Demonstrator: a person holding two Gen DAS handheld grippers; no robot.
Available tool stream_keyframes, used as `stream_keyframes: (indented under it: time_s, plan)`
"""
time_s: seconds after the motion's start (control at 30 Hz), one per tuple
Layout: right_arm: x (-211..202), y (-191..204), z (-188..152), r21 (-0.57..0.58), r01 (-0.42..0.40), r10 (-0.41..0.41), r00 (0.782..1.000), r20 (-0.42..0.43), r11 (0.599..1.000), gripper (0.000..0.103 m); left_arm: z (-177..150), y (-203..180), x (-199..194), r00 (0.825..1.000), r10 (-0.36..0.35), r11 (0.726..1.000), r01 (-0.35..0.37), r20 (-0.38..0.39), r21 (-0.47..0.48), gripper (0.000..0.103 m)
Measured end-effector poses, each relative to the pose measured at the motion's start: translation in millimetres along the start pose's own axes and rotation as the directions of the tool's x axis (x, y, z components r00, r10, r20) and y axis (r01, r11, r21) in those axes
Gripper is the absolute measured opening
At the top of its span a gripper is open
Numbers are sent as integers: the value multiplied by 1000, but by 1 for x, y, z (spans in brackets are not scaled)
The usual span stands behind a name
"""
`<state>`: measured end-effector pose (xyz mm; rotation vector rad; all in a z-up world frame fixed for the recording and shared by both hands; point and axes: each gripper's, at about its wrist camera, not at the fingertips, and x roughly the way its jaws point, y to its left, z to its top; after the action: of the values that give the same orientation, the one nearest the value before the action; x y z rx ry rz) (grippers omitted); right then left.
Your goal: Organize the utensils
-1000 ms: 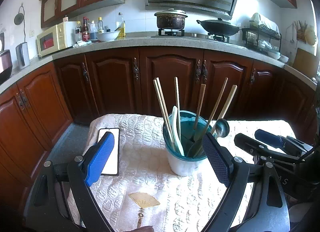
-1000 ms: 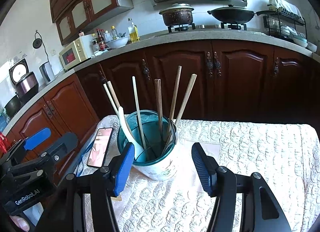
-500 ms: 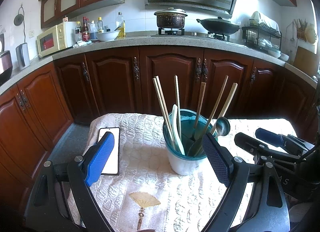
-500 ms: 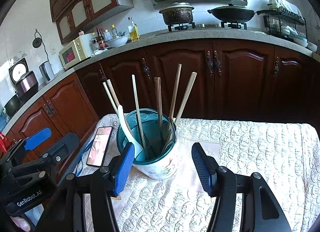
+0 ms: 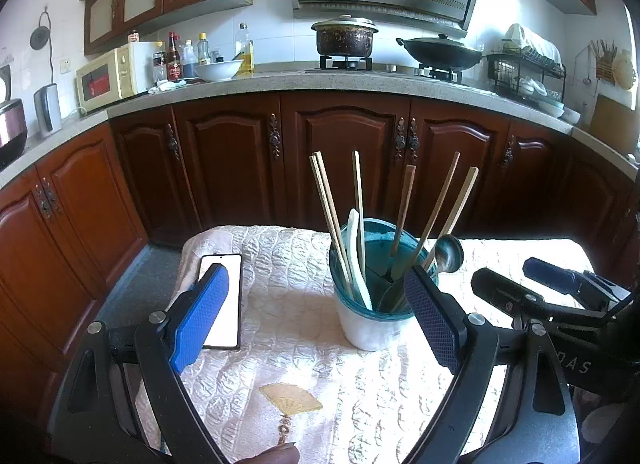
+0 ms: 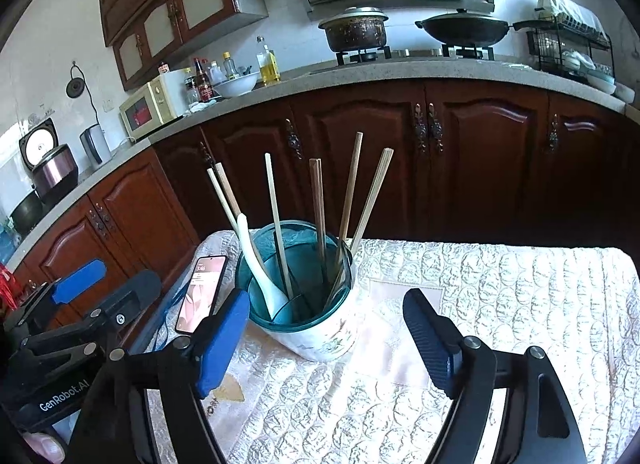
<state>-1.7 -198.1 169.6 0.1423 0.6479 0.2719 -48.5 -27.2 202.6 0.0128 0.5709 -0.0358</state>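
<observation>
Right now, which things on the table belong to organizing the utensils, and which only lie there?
Belong to the job:
- utensil holder
- chopsticks standing in it
- white spoon in it
- metal spoon in it

Only lying there:
- phone, flat on the tablecloth, beside the holder
- pot and wok, far off on the stove

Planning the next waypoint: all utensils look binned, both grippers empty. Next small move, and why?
Probably back both off. The chopsticks, white spoon and metal spoon already stand in the teal holder. The left gripper is open and empty, the right gripper is opening and grips nothing.
</observation>
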Motion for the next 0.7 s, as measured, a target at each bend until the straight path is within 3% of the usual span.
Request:
stream_keyframes:
  time_s: [0.2,0.7]
  plan:
    - [1,0,-2,-28,46,-46,999,-1,999,80,0,0,1,1000,1,1000,-1,-1,0,89]
    - [1,-4,-3,-23,43,-44,999,-10,999,80,-2,-1,2,1000,8,1000,-9,19,20,89]
